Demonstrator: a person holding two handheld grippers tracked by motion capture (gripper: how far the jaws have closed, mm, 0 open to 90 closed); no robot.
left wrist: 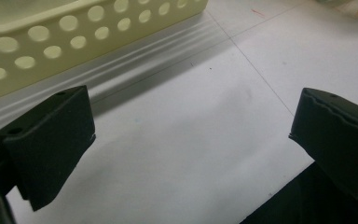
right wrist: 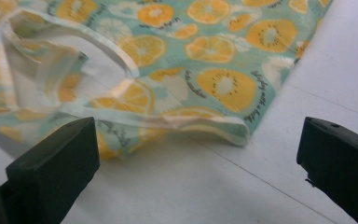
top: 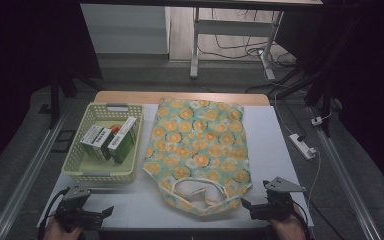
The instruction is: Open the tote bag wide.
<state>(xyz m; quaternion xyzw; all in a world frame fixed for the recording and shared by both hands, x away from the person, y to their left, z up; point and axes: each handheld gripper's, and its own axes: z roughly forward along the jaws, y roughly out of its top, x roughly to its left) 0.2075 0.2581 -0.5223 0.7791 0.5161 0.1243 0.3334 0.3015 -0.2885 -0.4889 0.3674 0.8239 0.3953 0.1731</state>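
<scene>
Both grippers held wide open, empty: left gripper [top: 107, 211] near basket [top: 75, 165], right gripper [top: 246, 204] beside fruit-print bag [top: 200, 145] on bench [top: 275, 145].

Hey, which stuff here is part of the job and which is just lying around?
Part of the job:
fruit-print bag, lying flat
cream basket
boxes inside the basket
left tool and right tool, both open

Lying about:
power strip
cables on the floor

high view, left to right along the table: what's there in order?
left gripper → basket holding boxes → fruit-print bag → right gripper → power strip, off the table's right edge.
</scene>
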